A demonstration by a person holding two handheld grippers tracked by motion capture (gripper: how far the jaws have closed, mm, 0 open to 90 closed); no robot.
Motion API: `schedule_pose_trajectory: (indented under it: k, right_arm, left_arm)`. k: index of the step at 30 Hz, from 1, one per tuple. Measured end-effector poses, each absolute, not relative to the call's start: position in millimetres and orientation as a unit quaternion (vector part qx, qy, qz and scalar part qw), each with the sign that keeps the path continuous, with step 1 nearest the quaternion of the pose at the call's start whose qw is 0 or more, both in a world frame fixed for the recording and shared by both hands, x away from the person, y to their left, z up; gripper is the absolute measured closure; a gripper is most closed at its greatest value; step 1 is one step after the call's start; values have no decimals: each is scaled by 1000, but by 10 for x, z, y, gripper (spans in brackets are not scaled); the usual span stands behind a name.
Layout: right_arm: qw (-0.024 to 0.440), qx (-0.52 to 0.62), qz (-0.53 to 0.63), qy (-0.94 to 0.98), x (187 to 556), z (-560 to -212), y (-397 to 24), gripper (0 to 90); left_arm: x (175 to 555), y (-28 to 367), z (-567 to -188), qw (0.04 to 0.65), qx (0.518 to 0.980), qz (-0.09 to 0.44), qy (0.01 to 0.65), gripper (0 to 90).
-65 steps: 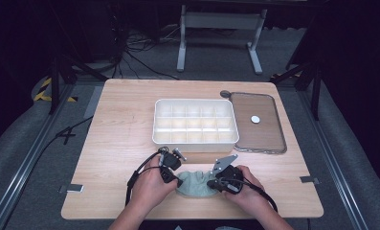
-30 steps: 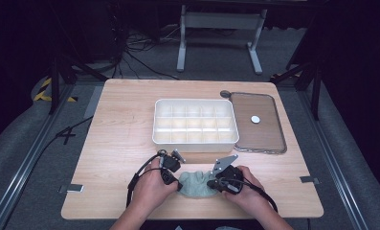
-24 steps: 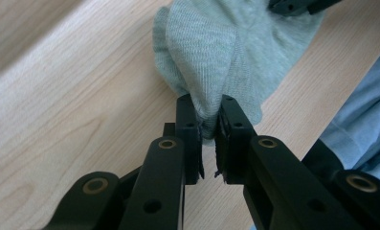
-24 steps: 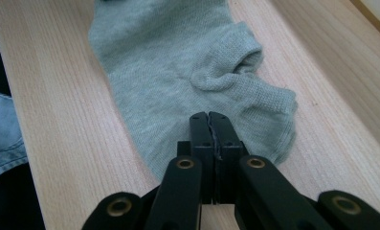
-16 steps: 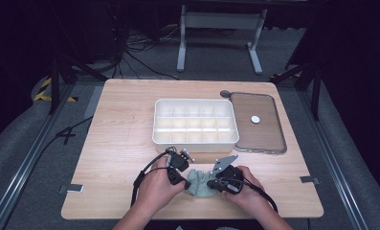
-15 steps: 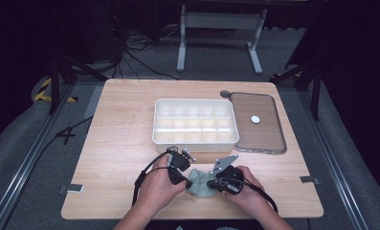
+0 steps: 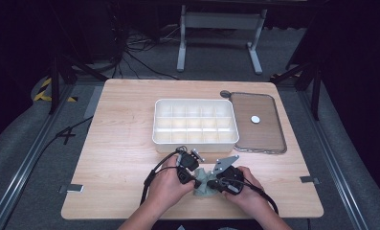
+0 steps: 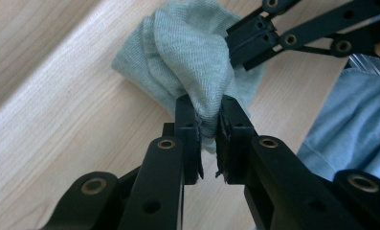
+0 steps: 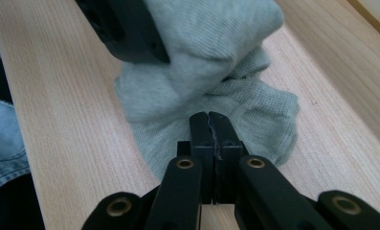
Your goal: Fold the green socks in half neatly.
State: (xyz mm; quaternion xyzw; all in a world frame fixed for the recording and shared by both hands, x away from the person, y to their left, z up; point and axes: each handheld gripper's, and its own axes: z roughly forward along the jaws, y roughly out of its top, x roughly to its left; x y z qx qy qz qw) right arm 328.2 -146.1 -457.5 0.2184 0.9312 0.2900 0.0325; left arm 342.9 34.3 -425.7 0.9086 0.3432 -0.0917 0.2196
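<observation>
The grey-green sock [image 7: 203, 183] lies bunched on the worktop [image 7: 120, 143] near its front edge, between the person's two hands. The left hand-held gripper [image 8: 207, 125] has its jaws nearly closed, pinching a fold of the sock between the pads. The right hand-held gripper [image 9: 210, 125] has its jaws fully closed, their tips at the sock's edge; whether fabric is caught between them cannot be told. Just behind the sock stands a white compartment box [image 7: 195, 142], its cells in a grid of three rows by five; all visible cells are empty. To the right of the box, touching or just beside it, lies its flat transparent lid [image 7: 269, 134], with a small white disc [image 7: 255, 119] on it
</observation>
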Motion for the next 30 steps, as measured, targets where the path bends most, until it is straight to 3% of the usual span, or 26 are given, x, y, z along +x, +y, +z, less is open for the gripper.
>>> schedule_pose_trajectory:
  k: [4,13,16,24,30]
  right_arm:
    - [34,219,293,930,3274,-4580,-1466,900]
    - [30,220,302,927,3273,-4589,-1488,900]
    - [21,225,308,924,3286,-4581,-1522,896]
    - [22,261,366,893,3274,-4232,-1860,851]
    - [33,246,380,891,3209,-4149,-1820,852]
  left_arm:
    - [3432,298,-4299,213,912,-93,338,796]
    - [3404,265,-4344,247,921,-120,276,540]
    - [3375,272,-4324,256,926,-118,250,493]
    - [3354,243,-4365,265,934,-113,211,480]
    - [3333,215,-4371,270,936,-106,202,467]
